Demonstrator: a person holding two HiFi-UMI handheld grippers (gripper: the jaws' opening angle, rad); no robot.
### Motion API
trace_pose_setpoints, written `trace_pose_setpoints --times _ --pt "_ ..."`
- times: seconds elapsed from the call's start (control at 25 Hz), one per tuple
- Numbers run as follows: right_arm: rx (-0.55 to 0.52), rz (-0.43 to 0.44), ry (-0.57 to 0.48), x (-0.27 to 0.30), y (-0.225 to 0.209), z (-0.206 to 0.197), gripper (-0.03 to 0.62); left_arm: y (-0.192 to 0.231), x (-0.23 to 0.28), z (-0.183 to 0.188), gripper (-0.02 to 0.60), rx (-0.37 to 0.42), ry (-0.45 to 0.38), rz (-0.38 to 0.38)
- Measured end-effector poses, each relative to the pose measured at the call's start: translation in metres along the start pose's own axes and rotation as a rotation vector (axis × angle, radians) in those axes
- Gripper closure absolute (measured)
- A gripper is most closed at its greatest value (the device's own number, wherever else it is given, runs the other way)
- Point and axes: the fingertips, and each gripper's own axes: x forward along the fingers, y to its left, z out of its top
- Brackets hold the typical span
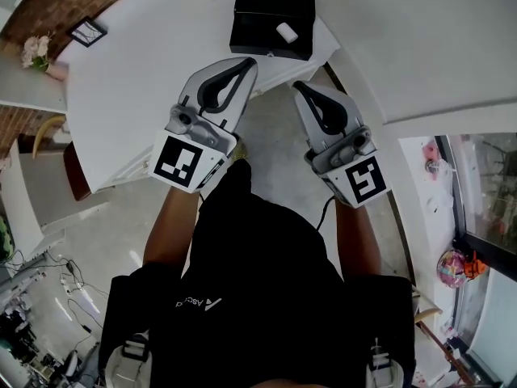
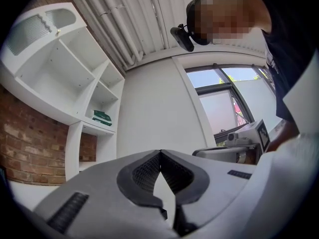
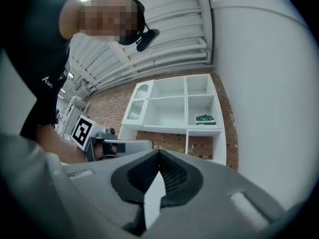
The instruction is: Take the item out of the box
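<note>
A black open box (image 1: 272,20) stands at the far edge of the round white table (image 1: 145,79). A small white item (image 1: 287,31) lies inside it, toward its right side. My left gripper (image 1: 245,62) is held near the table's front edge, below and left of the box, with its jaws shut and nothing between them. My right gripper (image 1: 300,86) hangs beside it, off the table's edge, also shut and empty. Both gripper views tilt upward into the room. The left gripper (image 2: 160,152) and right gripper (image 3: 159,152) show tips touching, and neither view shows the box.
A small framed picture (image 1: 86,31) and flowers (image 1: 36,51) sit at the table's far left. A white shelf unit (image 3: 174,108) with a green item (image 3: 205,118) stands against a brick wall. Windows (image 2: 224,98) lie to the right. A person's torso fills the lower head view.
</note>
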Motion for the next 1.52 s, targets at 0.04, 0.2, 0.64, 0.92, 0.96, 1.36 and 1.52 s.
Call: trace_pose_setpoints --times 0.04,0.2,0.64,0.92,0.96,1.36,1.52 --pt "0.0 -0.008 0.005 0.01 -0.008 -0.003 0.592 0.011 0.006 -0.002 0.583 -0.003 -0.001 -0.005" --pt "-0.009 -0.039 0.045 0.049 -0.039 -0.023 0.592 0.054 0.032 -0.012 0.583 -0.017 -0.014 -0.024" --pt "-0.032 -0.1 0.192 0.133 -0.107 -0.083 0.592 0.133 0.085 -0.067 0.583 -0.08 0.036 -0.109" --pt "-0.009 -0.154 0.367 0.154 -0.149 -0.141 0.592 0.165 0.11 -0.096 0.583 -0.133 0.04 -0.106" --pt "-0.002 -0.149 0.373 0.155 -0.153 -0.148 0.591 0.167 0.114 -0.097 0.583 -0.14 0.032 -0.104" --pt "0.002 -0.097 0.585 0.159 -0.183 -0.225 0.571 0.179 0.14 -0.138 0.583 -0.163 0.074 -0.086" --pt "0.021 -0.088 0.718 0.161 -0.19 -0.262 0.532 0.188 0.147 -0.152 0.583 -0.191 0.088 -0.073"
